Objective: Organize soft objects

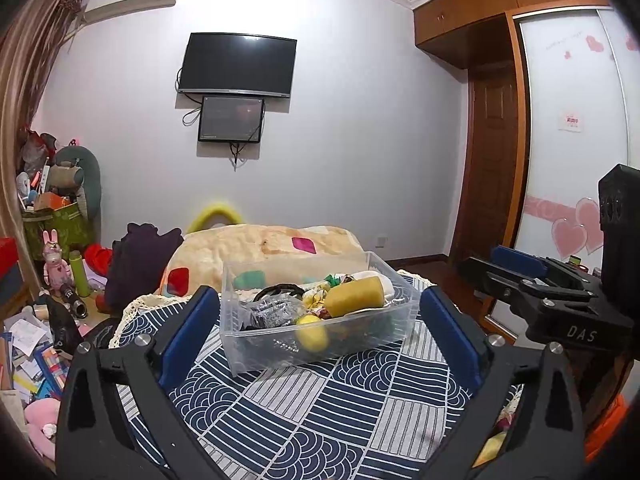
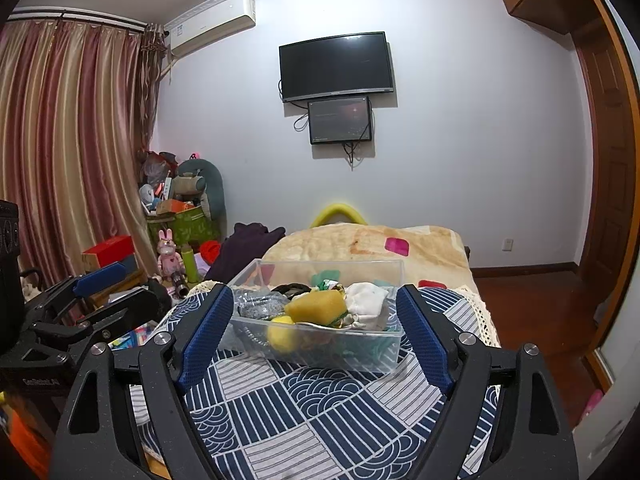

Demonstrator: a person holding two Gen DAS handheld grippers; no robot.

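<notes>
While bin (image 1: 316,344) lies ahead, left hand-held gripper (image 1: 320,332) gapes

- 1 clear plastic bin (image 1: 280,354) on the patterned cloth (image 1: 340,412)
- in the bin, as far as countable: 1 yellow sponge block (image 1: 354,296), 1 yellow ball (image 1: 312,332), 1 white cloth bundle (image 2: 366,300), 1 grey glittery pouch (image 1: 274,310), 1 black ring-shaped item (image 1: 280,290); rest of the pile too tangled to count
- 2 tools: left tool (image 1: 320,336), right tool (image 2: 316,340), 2 blue-padded fingers each
- 2 wall screens: 1 large TV (image 1: 238,64), 1 smaller monitor (image 1: 231,119) below it
- 1 air conditioner (image 2: 212,26)
- 1 folded blanket (image 1: 264,248) behind the bin
- 1 pink rabbit figure (image 1: 56,264)
- 1 green bottle (image 1: 79,274) beside it
</notes>
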